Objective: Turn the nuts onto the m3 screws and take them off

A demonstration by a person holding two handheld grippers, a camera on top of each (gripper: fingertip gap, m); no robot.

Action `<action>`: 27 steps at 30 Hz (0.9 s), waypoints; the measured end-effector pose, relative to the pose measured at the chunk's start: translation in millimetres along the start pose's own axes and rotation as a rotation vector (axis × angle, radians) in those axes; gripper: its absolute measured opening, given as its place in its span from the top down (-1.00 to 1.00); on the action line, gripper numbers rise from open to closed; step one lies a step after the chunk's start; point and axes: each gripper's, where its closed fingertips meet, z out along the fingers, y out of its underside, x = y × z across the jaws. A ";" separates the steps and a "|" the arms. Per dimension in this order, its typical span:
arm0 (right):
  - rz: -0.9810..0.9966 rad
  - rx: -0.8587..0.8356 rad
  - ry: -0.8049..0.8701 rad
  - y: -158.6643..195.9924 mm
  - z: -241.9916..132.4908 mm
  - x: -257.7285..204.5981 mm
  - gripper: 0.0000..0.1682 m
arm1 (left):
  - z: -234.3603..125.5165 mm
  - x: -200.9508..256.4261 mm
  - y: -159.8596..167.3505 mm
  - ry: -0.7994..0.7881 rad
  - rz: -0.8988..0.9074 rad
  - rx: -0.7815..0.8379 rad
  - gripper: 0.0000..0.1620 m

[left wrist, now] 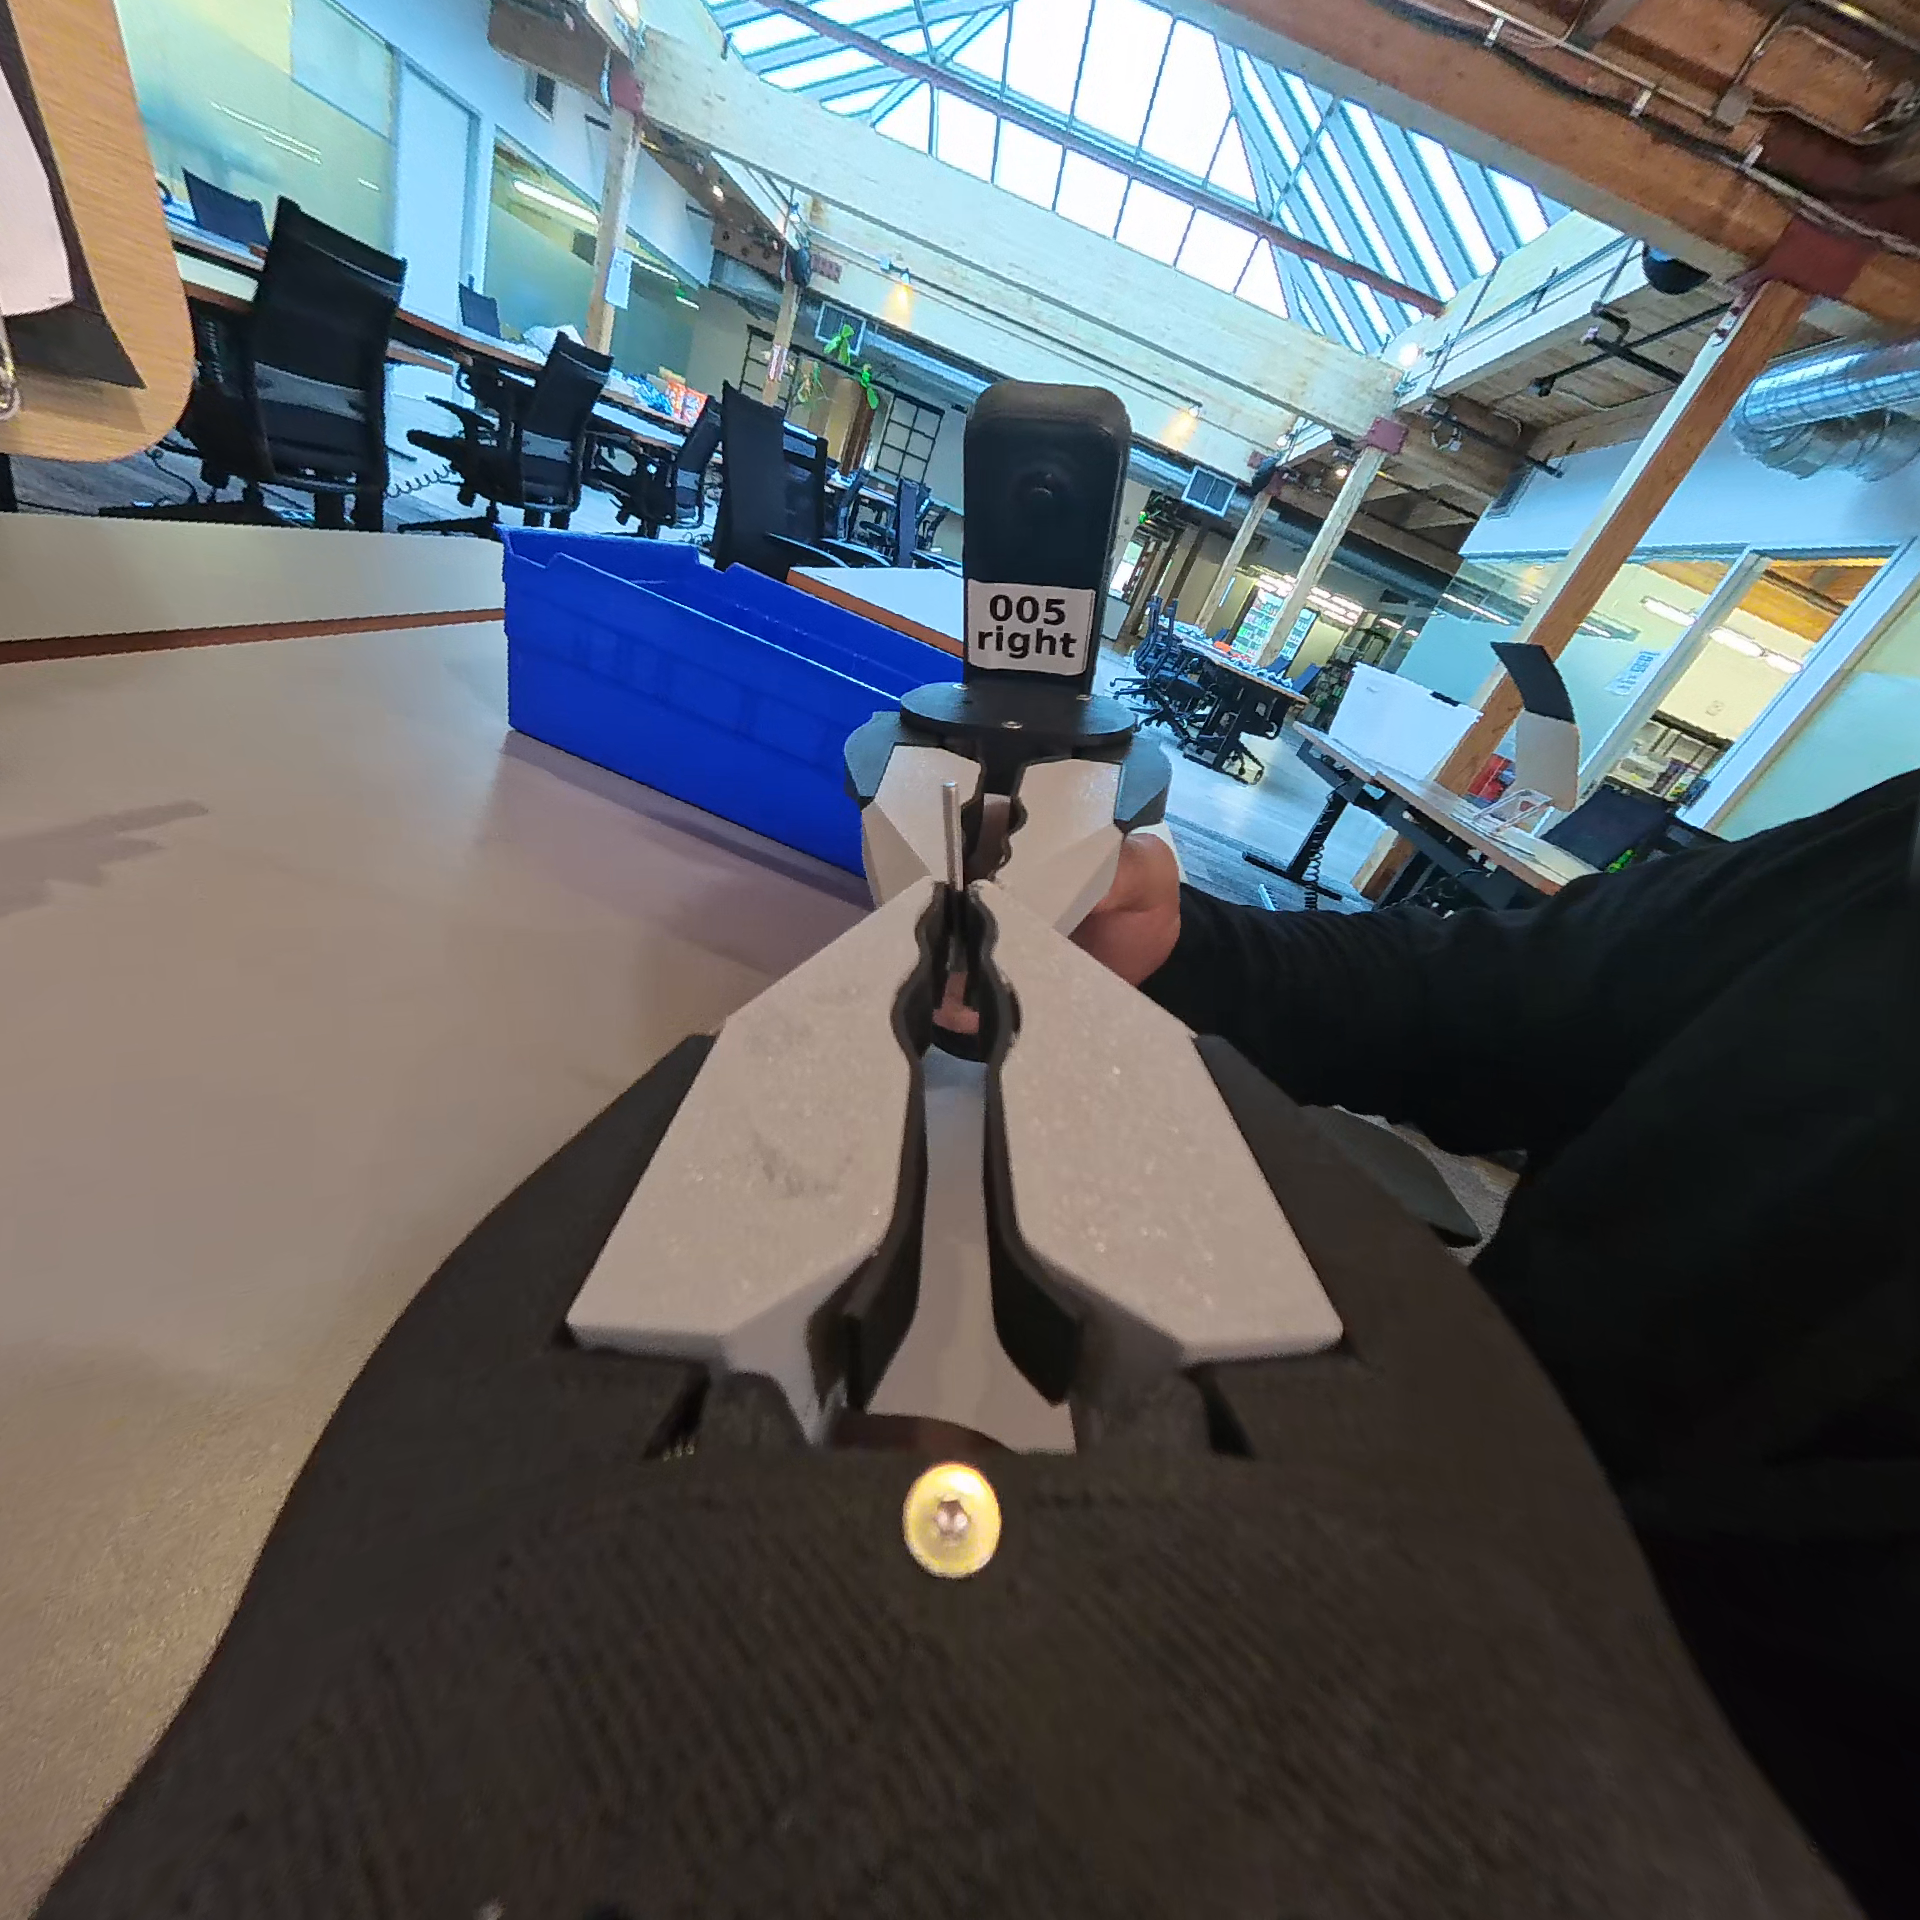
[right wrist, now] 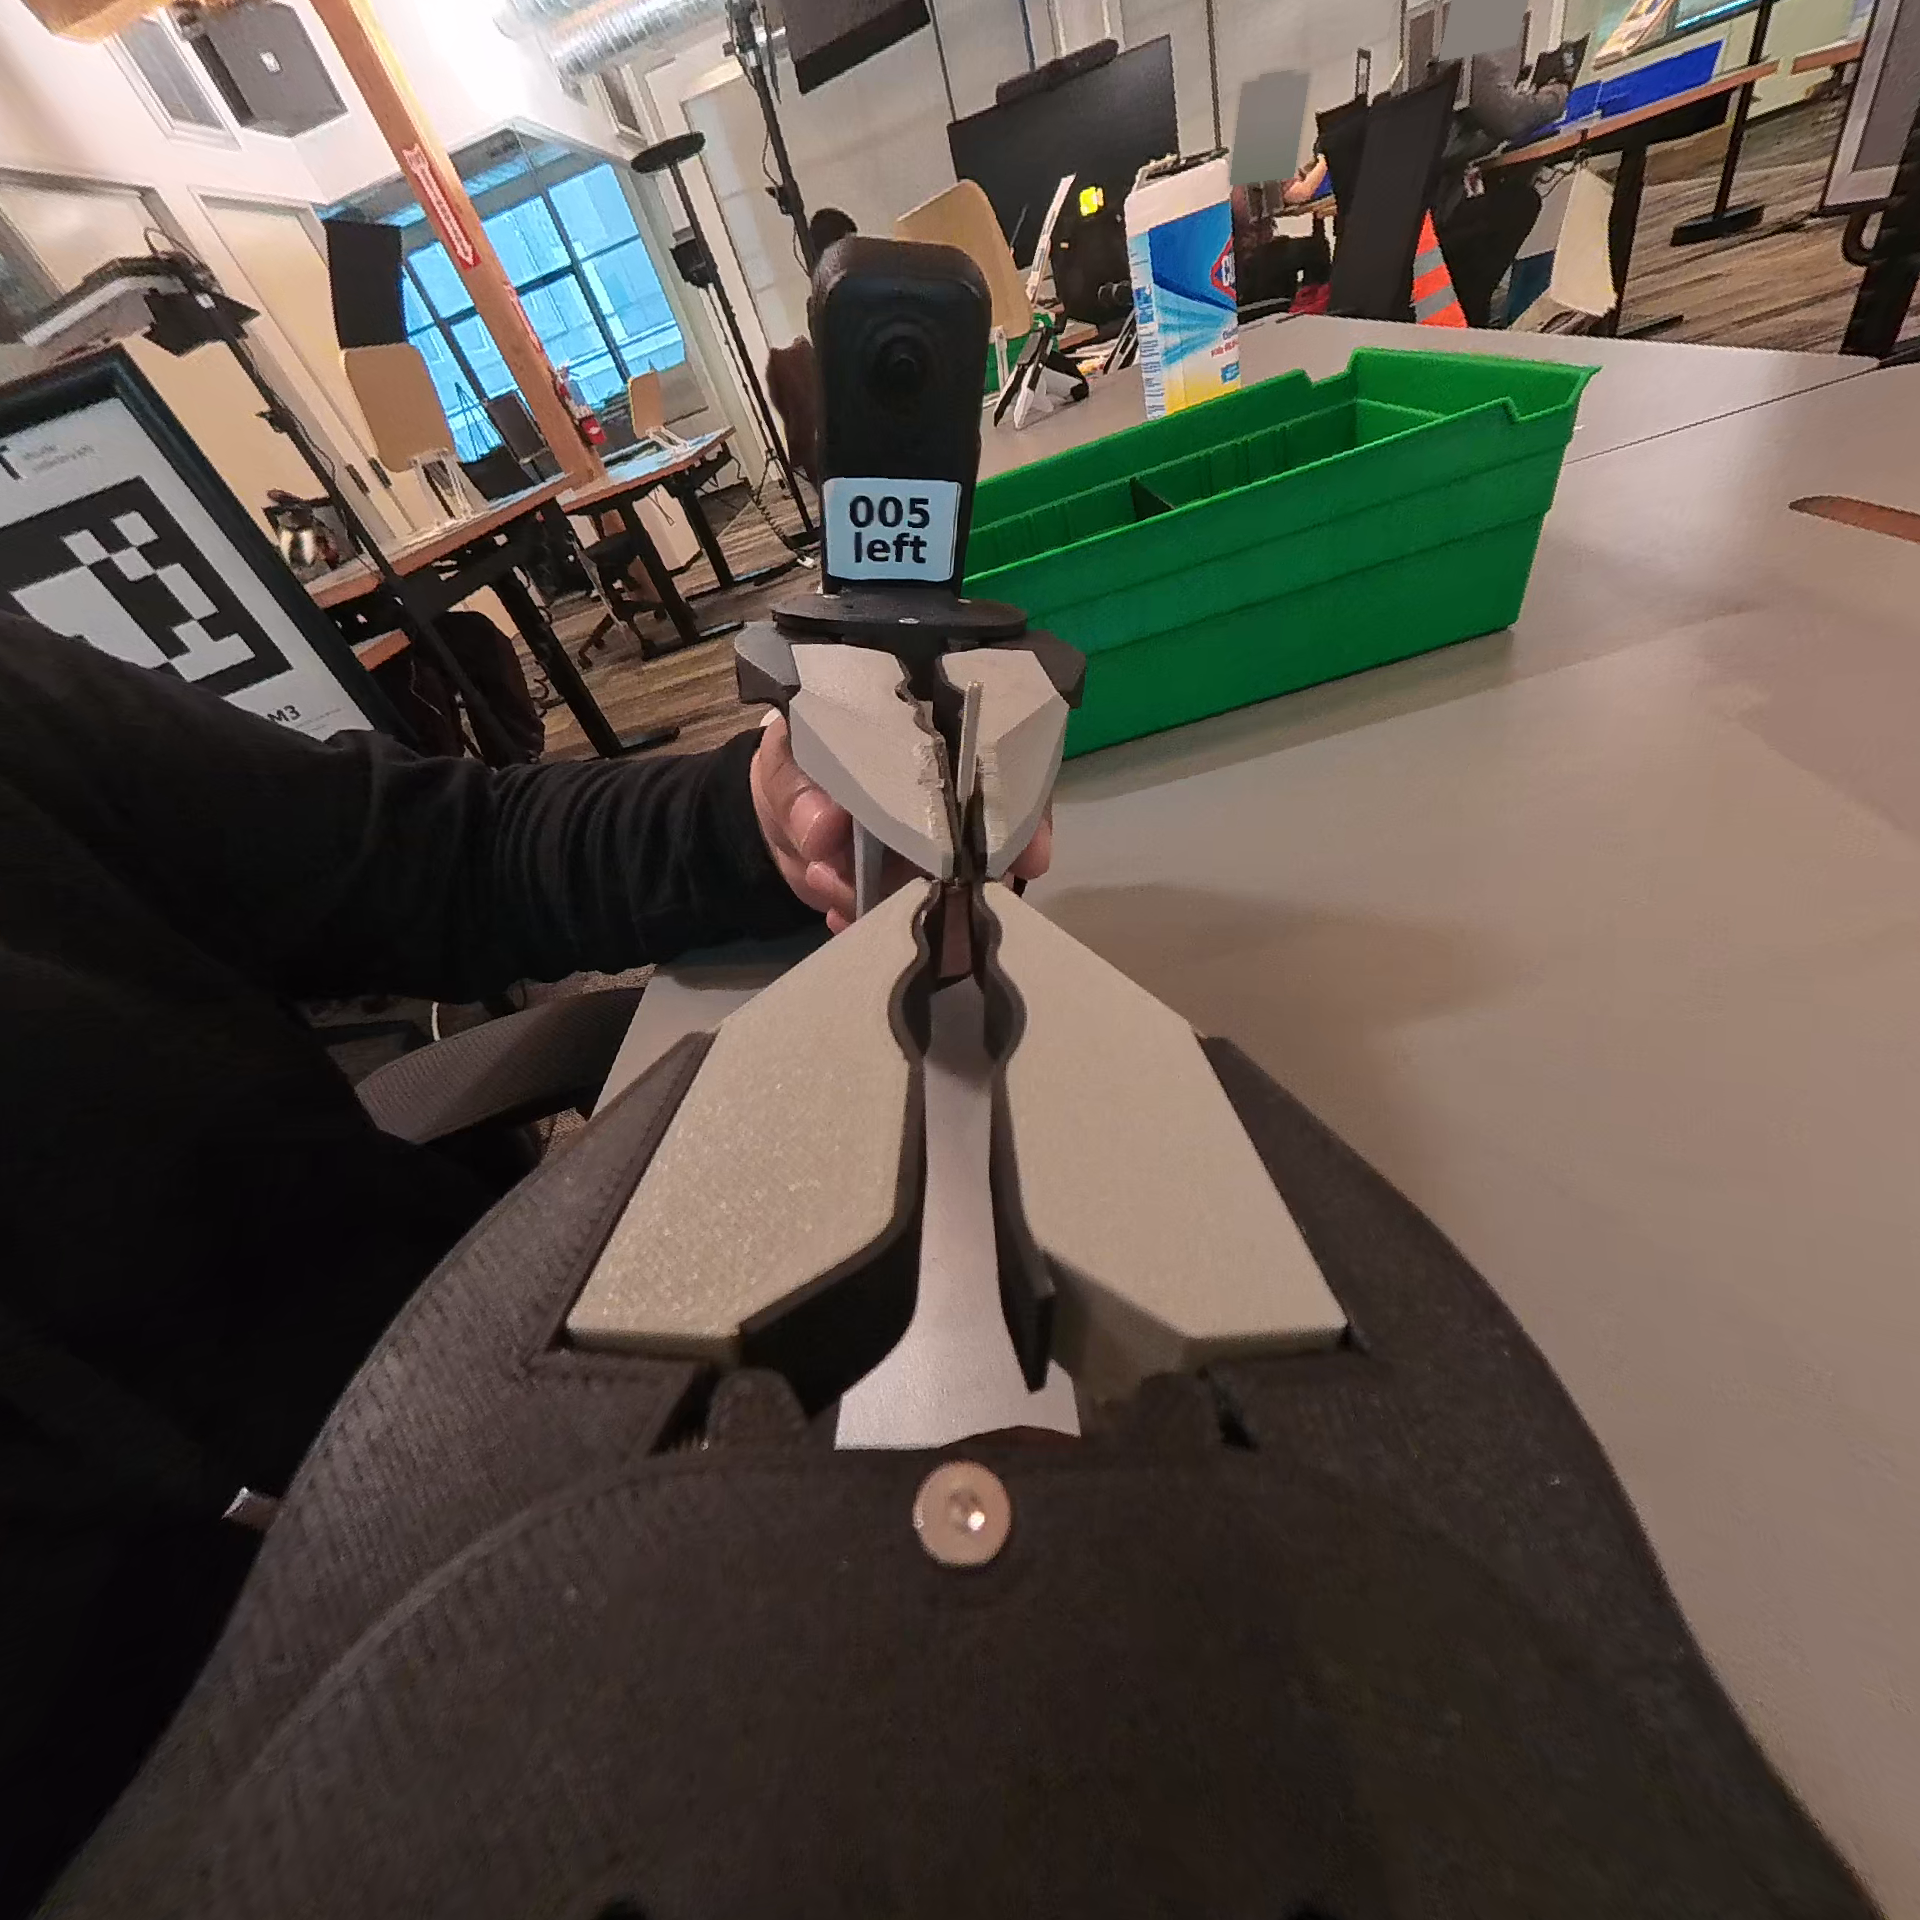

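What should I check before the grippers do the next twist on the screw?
1. Left gripper shut on the screw: ok.
2. Screw sticks out straight above the tips: ok.
3. Right gripper shut, its tips meeting the left gripper's tips: ok.
4. Nut sitting on the screw: cannot tell, hidden between the fingers.
5. Blue bin and green bin well apart from both grippers: ok.

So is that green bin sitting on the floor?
No, the green bin rests on the grey table.
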 end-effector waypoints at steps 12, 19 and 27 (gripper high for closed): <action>0.012 0.000 -0.007 1.1 0.4 0.0 0.99 | 0.0 -0.9 1.0 -0.018 0.038 -0.011 1.00; -0.008 -0.056 0.055 11.1 -3.6 14.5 0.91 | -11.9 -25.4 5.3 -0.149 0.100 -0.078 1.00; -0.004 -0.341 0.173 63.6 0.6 40.0 0.79 | -27.7 -43.4 4.8 -0.225 0.202 -0.108 1.00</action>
